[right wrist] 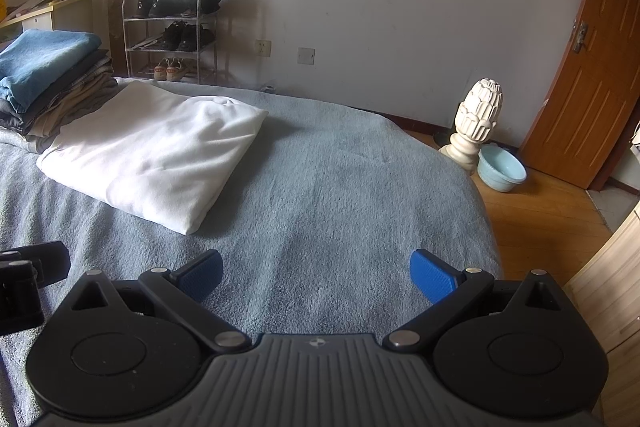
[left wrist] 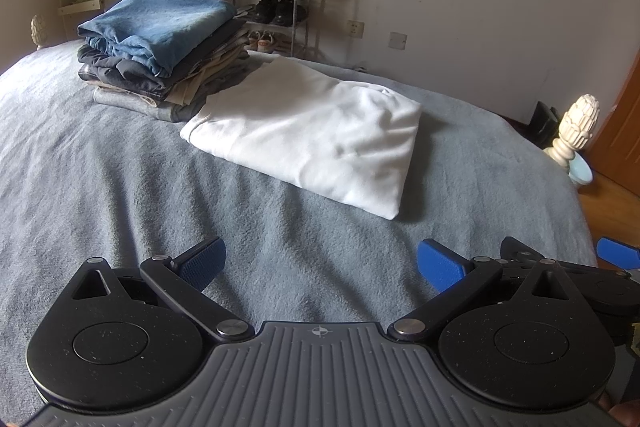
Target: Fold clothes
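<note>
Left tool point(left wrist: 320, 263), right tool point(right wrist: 316, 277) spread wide, empty; basin point(right wrist: 502, 169) contents unclear.

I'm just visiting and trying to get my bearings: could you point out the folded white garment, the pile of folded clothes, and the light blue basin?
folded white garment point(left wrist: 316, 139), left wrist view, middle of its top face
pile of folded clothes point(left wrist: 160, 27), left wrist view, blue top layer
light blue basin point(right wrist: 502, 169), right wrist view, inside wall

Stack of clothes point(right wrist: 48, 83) cut off at left edge in right view. Lower garments mostly hidden beneath blue top layer. Shoes on rack point(left wrist: 276, 7) too small to tell.
</note>
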Demonstrator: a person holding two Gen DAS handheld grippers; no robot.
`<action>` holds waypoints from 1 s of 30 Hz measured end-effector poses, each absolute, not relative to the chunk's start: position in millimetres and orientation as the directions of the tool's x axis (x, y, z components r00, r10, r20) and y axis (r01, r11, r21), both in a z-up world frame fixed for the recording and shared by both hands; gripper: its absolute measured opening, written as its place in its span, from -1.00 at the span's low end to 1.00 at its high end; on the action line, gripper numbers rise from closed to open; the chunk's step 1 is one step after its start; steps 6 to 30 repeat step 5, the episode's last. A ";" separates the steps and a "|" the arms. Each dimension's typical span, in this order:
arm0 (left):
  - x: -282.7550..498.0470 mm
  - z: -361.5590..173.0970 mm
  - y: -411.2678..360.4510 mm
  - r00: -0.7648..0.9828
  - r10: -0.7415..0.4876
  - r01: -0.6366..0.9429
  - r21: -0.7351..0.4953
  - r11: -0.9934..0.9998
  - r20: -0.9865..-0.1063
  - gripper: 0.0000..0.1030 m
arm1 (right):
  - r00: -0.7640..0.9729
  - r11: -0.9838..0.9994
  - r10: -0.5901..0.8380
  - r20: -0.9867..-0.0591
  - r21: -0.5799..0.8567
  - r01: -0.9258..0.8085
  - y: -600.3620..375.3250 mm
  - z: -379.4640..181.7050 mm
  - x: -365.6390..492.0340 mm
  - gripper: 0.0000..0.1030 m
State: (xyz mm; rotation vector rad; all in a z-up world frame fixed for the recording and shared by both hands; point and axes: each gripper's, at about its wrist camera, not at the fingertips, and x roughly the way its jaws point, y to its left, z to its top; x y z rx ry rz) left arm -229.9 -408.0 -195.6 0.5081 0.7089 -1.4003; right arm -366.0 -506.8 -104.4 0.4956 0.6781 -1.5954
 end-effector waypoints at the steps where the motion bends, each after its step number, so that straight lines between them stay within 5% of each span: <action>1: -229.9 -195.6 -407.9 0.025 -0.704 0.989 -0.085 0.121 -0.710 1.00 | -0.137 -0.056 -0.734 -0.666 -0.142 0.988 -506.9 -104.5 -366.0 0.98; 30: -230.3 -196.0 -408.3 0.027 -0.703 0.989 -0.082 0.120 -0.711 1.00 | -0.136 -0.055 -0.733 -0.666 -0.141 0.988 -508.2 -104.7 -366.2 0.98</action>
